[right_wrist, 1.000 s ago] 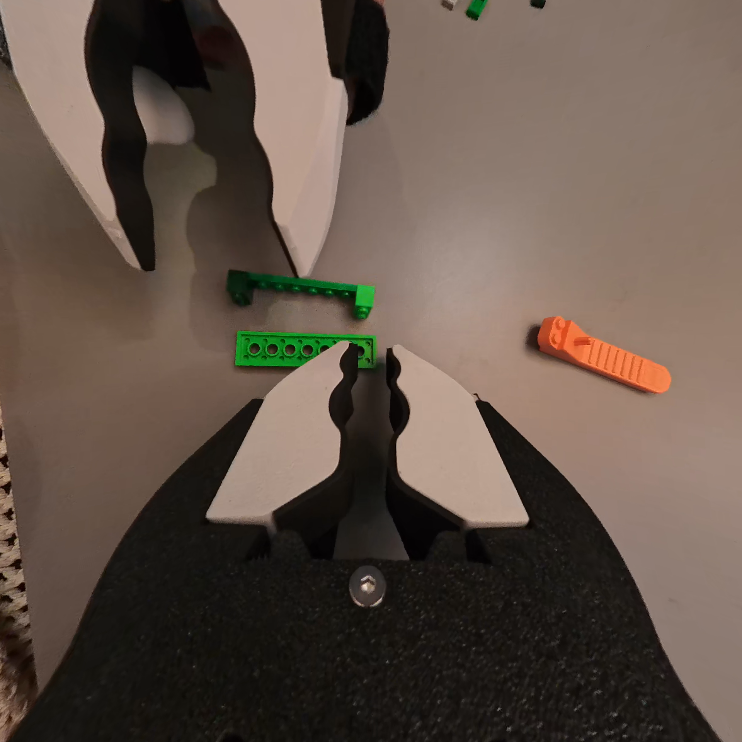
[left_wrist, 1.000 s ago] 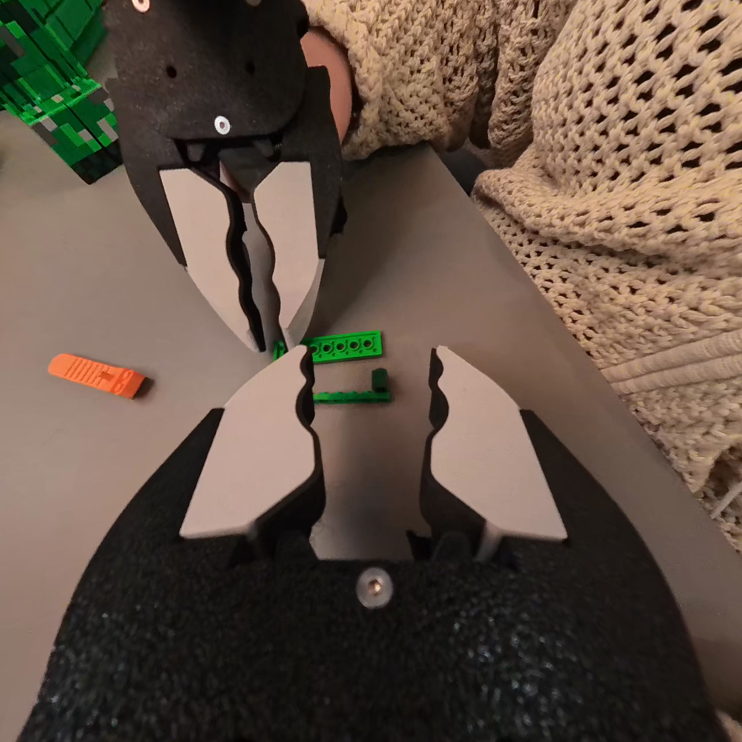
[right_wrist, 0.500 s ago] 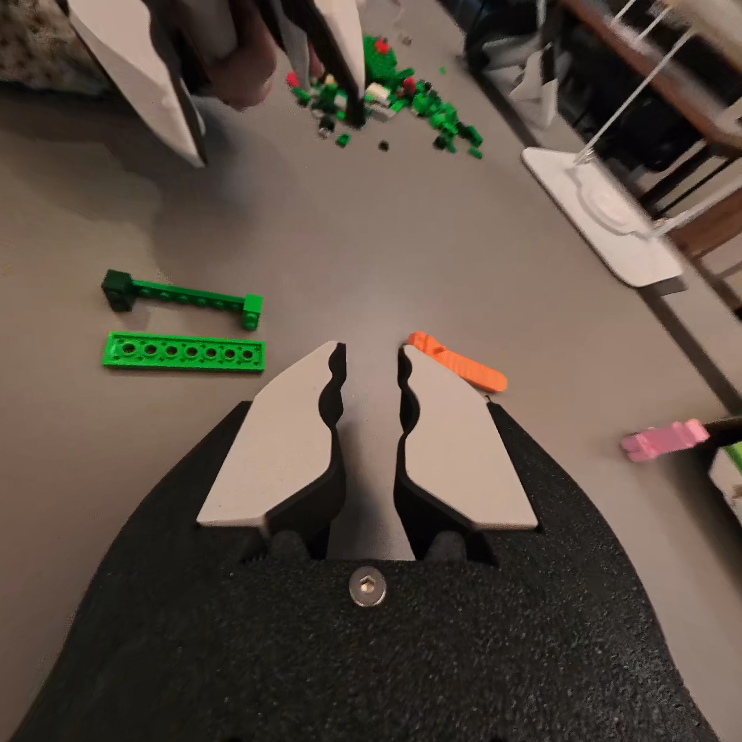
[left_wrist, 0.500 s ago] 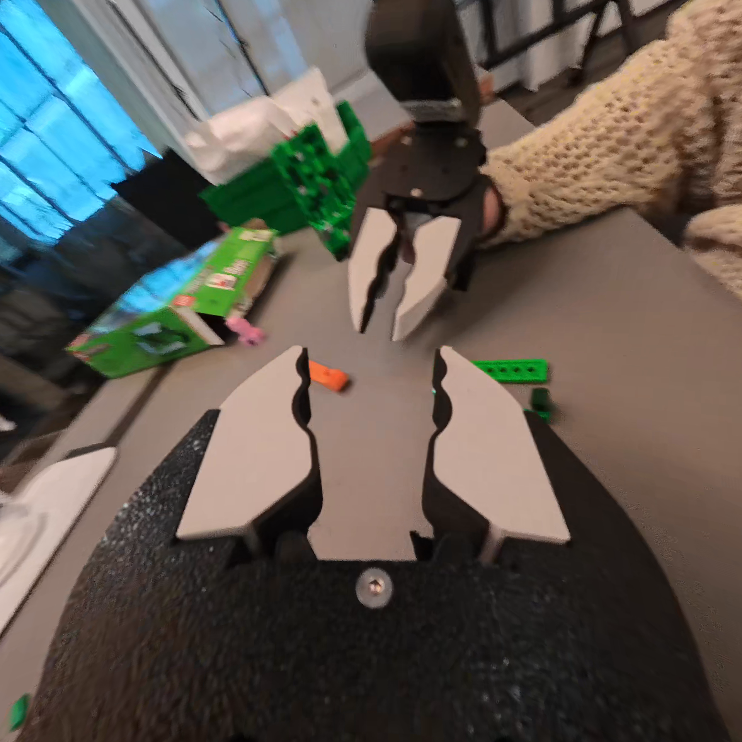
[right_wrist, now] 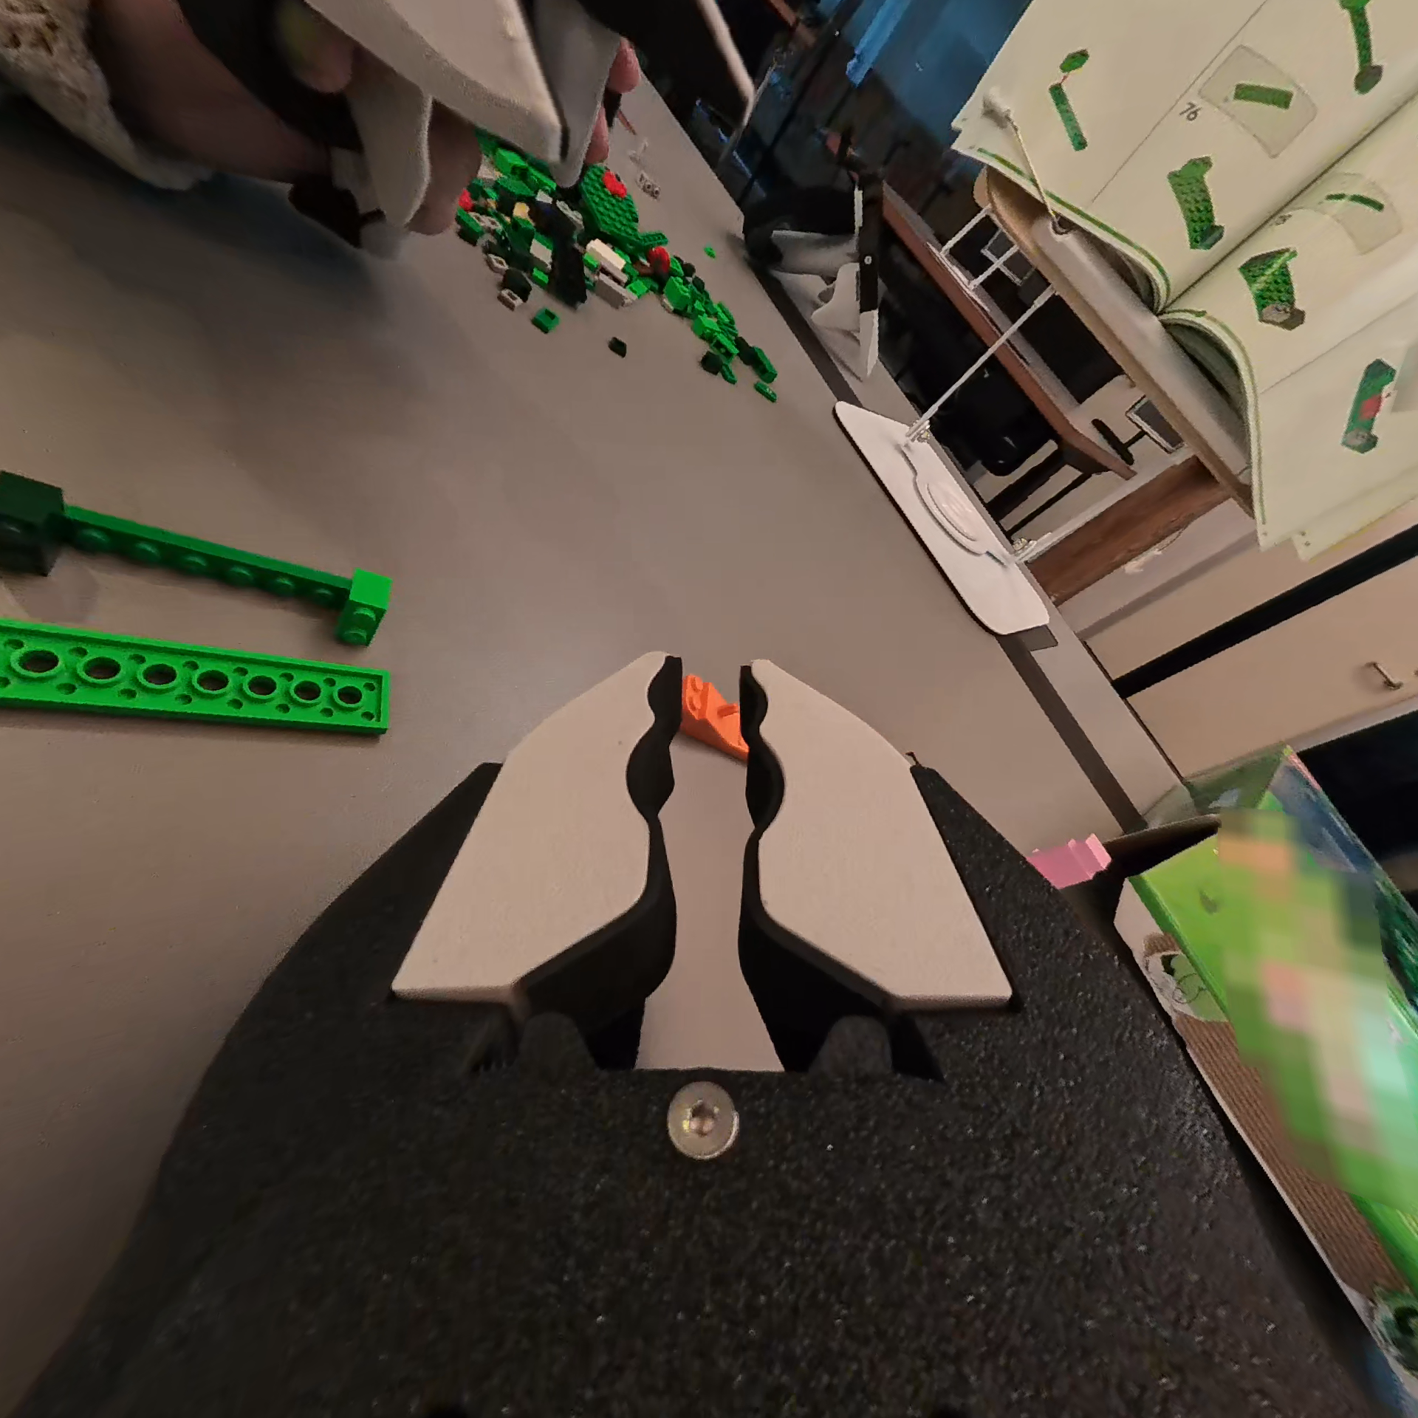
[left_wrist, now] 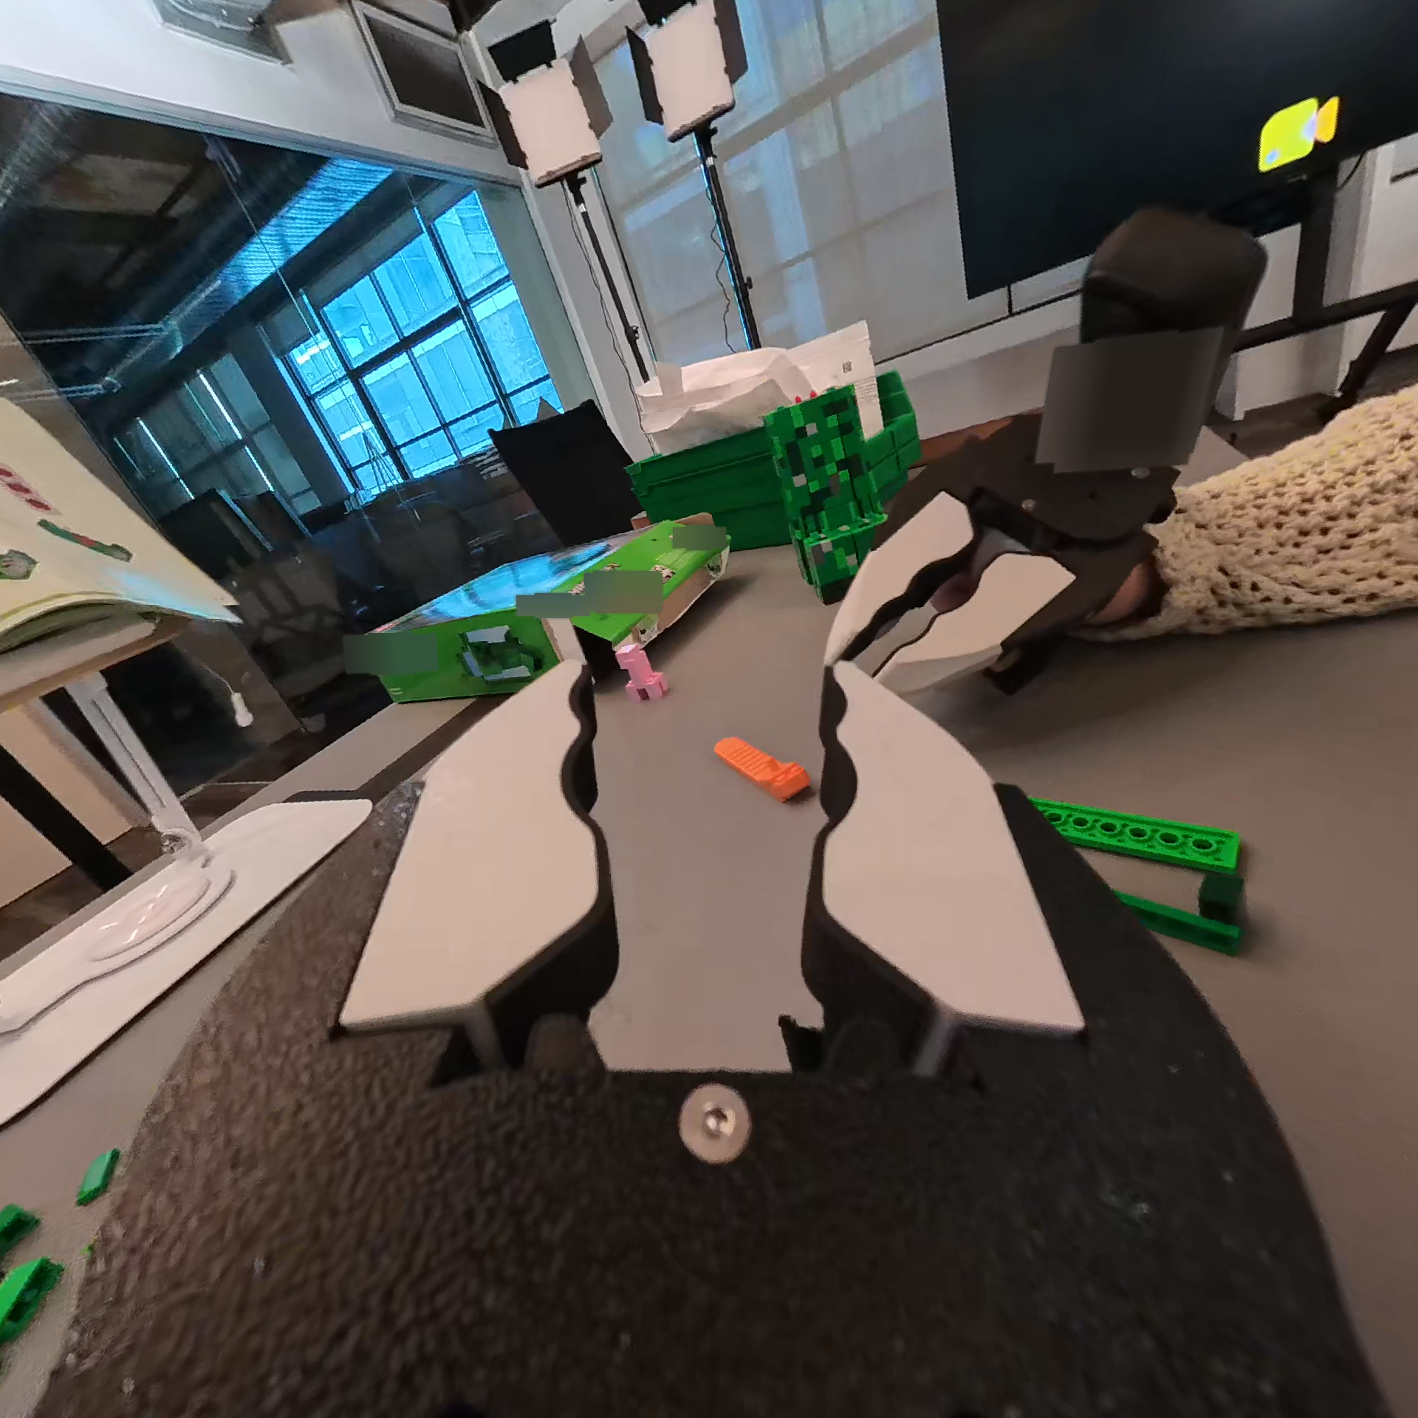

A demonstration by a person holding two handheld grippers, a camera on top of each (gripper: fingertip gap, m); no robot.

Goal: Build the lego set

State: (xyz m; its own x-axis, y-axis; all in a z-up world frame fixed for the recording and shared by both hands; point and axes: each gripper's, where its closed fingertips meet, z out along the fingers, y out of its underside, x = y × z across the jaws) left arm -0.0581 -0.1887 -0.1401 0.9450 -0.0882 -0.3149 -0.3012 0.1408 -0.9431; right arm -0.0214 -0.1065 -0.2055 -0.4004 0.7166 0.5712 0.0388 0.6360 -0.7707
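Observation:
Two green pieces lie side by side on the grey table (right_wrist: 537, 476): a flat plate with round holes (right_wrist: 192, 683) and a thin bar with a small brick at each end (right_wrist: 207, 560). Both also show at the right of the left wrist view, the plate (left_wrist: 1143, 832) and the bar (left_wrist: 1182, 921). My left gripper (left_wrist: 706, 675) is open and empty, above the table. An orange brick separator (left_wrist: 760, 767) lies on the table beyond its tips. My right gripper (right_wrist: 710, 675) stands narrowly open and empty; the separator (right_wrist: 713, 717) shows through its gap, lying on the table, untouched.
A pile of loose bricks (right_wrist: 598, 245) lies at the far side. A green box (left_wrist: 537, 614), a pink figure (left_wrist: 641, 675) and a green blocky build (left_wrist: 832, 491) stand ahead. An open instruction booklet (right_wrist: 1228, 230) sits on a white-based stand (right_wrist: 951, 506) at the table's edge. About 12 cm separates my left fingertips from my right. Between my right fingertips and the separator (right_wrist: 713, 717) there is roughly 5 cm. It turns up in the left wrist view (left_wrist: 776, 772) as well. My right gripper's tips are some 11 cm from the plate (left_wrist: 1143, 832). The right camera catches it too, in the right wrist view (right_wrist: 116, 687). The bar (left_wrist: 1182, 921) is about 12 cm from both grippers' fingertips. My right wrist view (right_wrist: 59, 524) looks at it from another angle.
Both grippers rose and swung away from the two green pieces, which stayed on the table. The right jaws opened a little and then narrowed again on nothing. The left jaws stayed wide.

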